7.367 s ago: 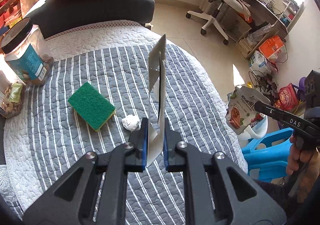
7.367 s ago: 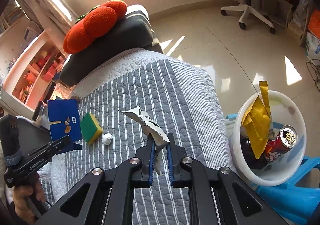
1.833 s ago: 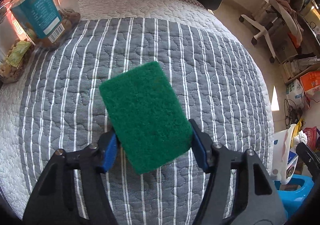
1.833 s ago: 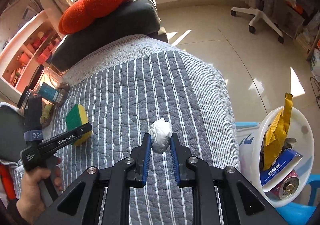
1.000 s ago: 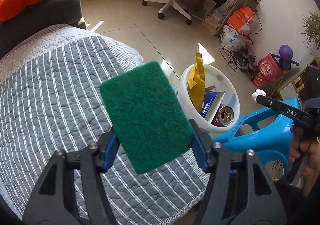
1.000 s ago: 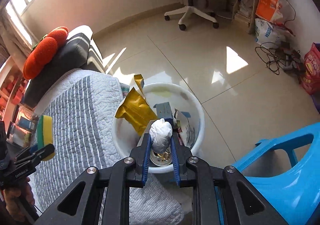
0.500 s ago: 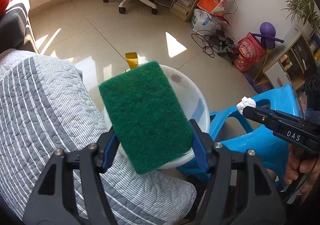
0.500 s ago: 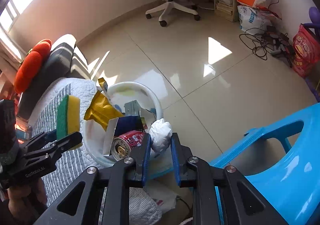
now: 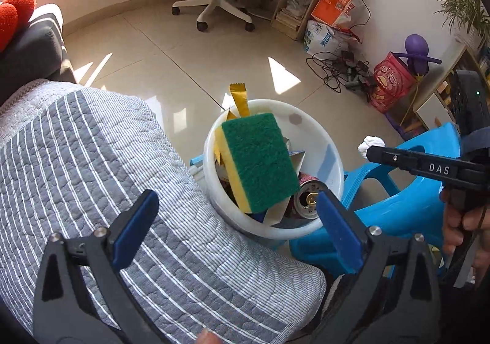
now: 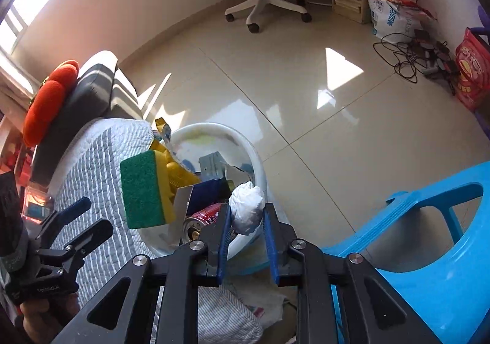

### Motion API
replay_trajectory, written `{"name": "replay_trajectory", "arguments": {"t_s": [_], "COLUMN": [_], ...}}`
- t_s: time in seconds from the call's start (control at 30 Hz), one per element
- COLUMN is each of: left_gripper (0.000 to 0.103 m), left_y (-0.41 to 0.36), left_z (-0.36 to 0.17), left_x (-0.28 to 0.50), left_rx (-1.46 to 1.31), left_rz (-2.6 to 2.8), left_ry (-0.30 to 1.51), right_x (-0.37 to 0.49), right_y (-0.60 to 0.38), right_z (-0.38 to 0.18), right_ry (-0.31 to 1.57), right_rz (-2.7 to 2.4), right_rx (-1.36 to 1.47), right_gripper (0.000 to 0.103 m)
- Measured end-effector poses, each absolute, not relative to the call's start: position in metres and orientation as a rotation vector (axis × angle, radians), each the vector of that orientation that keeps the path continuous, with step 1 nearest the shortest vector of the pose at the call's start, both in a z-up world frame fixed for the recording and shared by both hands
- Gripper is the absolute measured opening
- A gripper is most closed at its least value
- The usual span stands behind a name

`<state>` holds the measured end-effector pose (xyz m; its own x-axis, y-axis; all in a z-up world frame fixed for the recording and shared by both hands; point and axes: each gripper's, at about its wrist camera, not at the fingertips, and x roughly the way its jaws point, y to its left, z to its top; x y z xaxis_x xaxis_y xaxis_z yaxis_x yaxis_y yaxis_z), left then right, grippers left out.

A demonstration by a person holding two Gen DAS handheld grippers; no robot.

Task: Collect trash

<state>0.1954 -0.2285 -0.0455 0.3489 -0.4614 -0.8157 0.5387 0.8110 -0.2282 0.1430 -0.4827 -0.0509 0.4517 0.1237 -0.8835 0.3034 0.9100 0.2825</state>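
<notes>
1. Sponge (image 9: 259, 162) — green scouring face toward the left wrist camera, yellow foam along its left edge — hangs in the air over the white bin (image 9: 332, 166), touching neither pad of the left tool (image 9: 237, 229).
2. Left tool is released: its two blue pads stand wide apart below the sponge, one over the striped grey quilt (image 9: 92, 166), the other in front of the bin's rim.
3. From the right wrist view the sponge (image 10: 146, 189) sits tilted, above the bin's (image 10: 245, 146) left side and just beyond the left tool's (image 10: 88, 220) parted fingers.
4. Right tool (image 10: 245, 232) grasps a crumpled white paper ball (image 10: 247, 206); the ball sits between the blue pads, though whether both pads press it is hard to tell.
5. In the left wrist view that paper ball (image 9: 371, 142) shows at the tip of the right tool (image 9: 372, 151), to the right of the bin and above the blue plastic stool (image 9: 407, 209).
6. Bin contents: a yellow wrapper (image 9: 239, 100) standing up at the far rim, a red drink can (image 10: 202, 217) lying on its side with its top facing out, a dark blue carton (image 10: 211, 191), and a grey foil piece (image 10: 211, 165).
7. Bin stands against the edge of the quilt, with the stool on its other side.
</notes>
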Motion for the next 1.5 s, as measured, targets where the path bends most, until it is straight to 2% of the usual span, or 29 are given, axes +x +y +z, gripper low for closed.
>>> {"name": "replay_trajectory", "arguments": {"t_s": [0.23,0.3,0.33,0.37,0.43,0.53,0.6,0.73,0.97,1.13,1.27,1.5], "left_gripper": [0.102,0.102,0.102,0.102,0.102,0.102,0.102,0.102,0.102,0.102,0.102,0.102], "left_y": [-0.172,-0.157,-0.15,-0.144,-0.131,-0.113,-0.105,-0.092,-0.069,-0.053,-0.05,-0.056], "left_z": [-0.046,-0.046,-0.045,-0.044,-0.042,-0.035,-0.03,-0.02,0.006,0.024,0.029,0.018], "left_x": [0.181,0.177,0.174,0.172,0.168,0.161,0.154,0.134,0.094,0.064,0.04,0.012], "left_rx": [0.065,0.069,0.072,0.077,0.064,0.018,0.01,0.026,0.053,0.013,0.006,0.049], "left_rz": [-0.562,-0.513,-0.479,-0.444,-0.407,-0.384,-0.369,-0.315,-0.233,-0.182,-0.157,-0.124], "left_ry": [1.034,1.027,1.018,1.01,1.006,1.012,1.009,0.997,0.948,0.891,0.859,0.834], "right_x": [0.159,0.162,0.164,0.164,0.163,0.16,0.154,0.134,0.089,0.039,0.004,-0.025], "right_y": [-0.469,-0.465,-0.463,-0.462,-0.459,-0.451,-0.445,-0.428,-0.36,-0.318,-0.292,-0.273], "right_z": [-0.063,-0.066,-0.068,-0.069,-0.067,-0.06,-0.051,-0.03,0.04,0.081,0.08,0.042], "right_ry": [1.132,1.145,1.153,1.153,1.134,1.116,1.085,1.037,0.967,0.87,0.829,0.814], "right_rz": [-0.098,-0.075,-0.065,-0.061,-0.045,-0.038,-0.061,-0.074,-0.015,0.046,0.056,-0.012], "right_rx": [0.464,0.472,0.483,0.494,0.507,0.483,0.458,0.449,0.21,0.144,0.115,0.054], "right_gripper": [0.024,0.027,0.039,0.065,0.094,0.096,0.103,0.103,0.103,0.103,0.103,0.103]}}
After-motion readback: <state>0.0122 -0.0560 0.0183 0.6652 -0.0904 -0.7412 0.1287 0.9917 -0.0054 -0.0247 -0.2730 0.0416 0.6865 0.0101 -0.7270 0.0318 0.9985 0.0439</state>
